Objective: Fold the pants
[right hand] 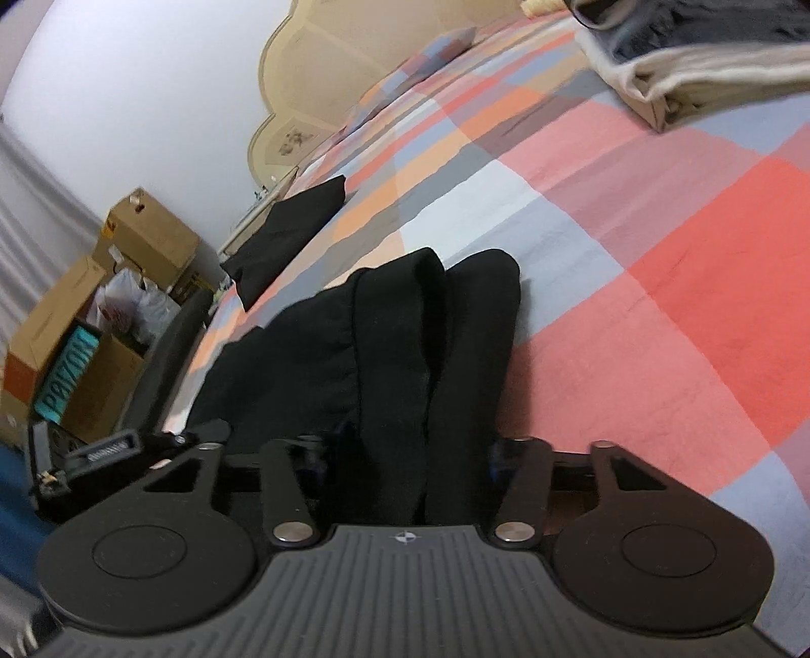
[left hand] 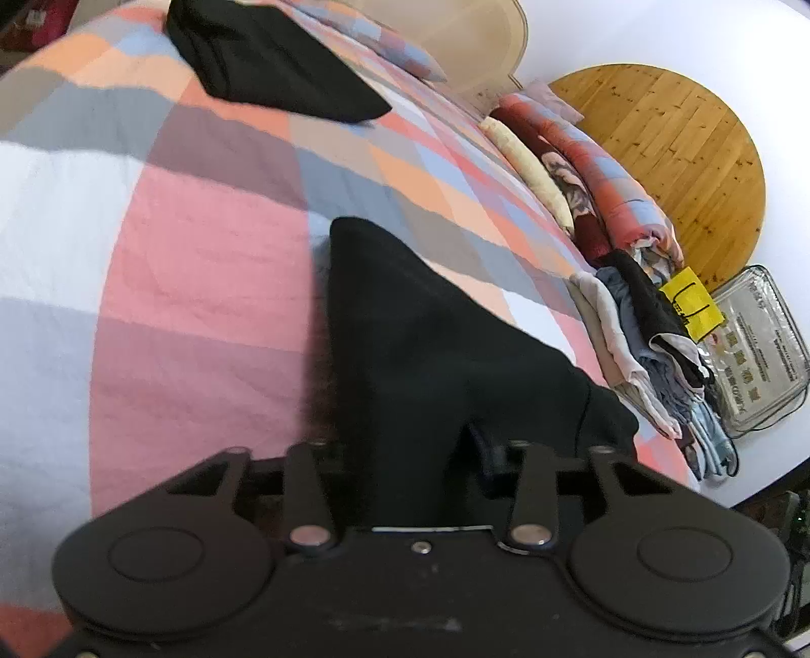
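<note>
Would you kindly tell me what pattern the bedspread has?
The bedspread is a patchwork check of pink, coral, grey, blue and white, clearest in the left wrist view.

My left wrist camera sat just behind my left gripper (left hand: pixel 410 445), tilted down and close over the checked bedspread (left hand: pixel 202 263), facing the headboard (left hand: pixel 471 35) at one o'clock. My right one looked likewise past my right gripper (right hand: pixel 405 450), headboard at eleven. Both shared the black pants (right hand: pixel 385 344) and bedspread.
</note>
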`<state>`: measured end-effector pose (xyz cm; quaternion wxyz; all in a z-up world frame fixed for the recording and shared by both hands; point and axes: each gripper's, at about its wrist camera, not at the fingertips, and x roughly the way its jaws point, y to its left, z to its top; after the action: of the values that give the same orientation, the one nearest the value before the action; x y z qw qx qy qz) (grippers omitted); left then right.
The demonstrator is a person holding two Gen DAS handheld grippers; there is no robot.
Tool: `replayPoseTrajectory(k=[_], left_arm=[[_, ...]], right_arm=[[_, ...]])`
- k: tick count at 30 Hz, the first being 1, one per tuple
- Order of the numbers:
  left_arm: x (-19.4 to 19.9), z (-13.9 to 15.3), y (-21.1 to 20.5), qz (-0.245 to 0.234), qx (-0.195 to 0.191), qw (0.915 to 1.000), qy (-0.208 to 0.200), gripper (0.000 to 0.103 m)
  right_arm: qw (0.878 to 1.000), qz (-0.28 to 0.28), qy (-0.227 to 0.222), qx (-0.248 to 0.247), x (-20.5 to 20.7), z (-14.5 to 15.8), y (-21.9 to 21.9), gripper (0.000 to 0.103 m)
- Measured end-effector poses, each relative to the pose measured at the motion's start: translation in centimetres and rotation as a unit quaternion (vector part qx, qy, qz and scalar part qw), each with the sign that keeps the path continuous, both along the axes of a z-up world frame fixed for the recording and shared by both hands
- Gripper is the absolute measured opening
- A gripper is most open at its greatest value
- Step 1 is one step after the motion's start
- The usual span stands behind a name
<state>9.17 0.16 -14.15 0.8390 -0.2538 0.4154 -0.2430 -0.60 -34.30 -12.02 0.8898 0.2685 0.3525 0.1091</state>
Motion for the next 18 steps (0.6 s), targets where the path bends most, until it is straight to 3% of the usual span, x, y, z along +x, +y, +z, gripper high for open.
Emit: replayPoseTrajectory(k=[2,5,12,18], left_arm=[[-0.7,1.1,-0.4,0.000,0.009,0.9998,-0.018,0.024],[-1.5,3.1,-1.1,-0.006,0.009,0.9992,-0.037,0.023],[-2.4,8.8,-4.7,-0.035,0.007,0.9947,-0.097,0.023],[-0.8,13.4,-10.6,-0.084,-0.003,0.9866,-0.140,0.023]], right_arm=[[1.000,0.005,-0.015,-0.014,-0.5,0.7,0.6,0.059],[0.999,0.008,-0.039,-0.001,-1.3,1.9,0.6,0.045],[0.995,0.001,-0.097,0.023,-2.9,5.2,-1.8,0.043],[0.988,-0.026,-0.148,0.020,-3.2,9.4,-6.6,0.043]])
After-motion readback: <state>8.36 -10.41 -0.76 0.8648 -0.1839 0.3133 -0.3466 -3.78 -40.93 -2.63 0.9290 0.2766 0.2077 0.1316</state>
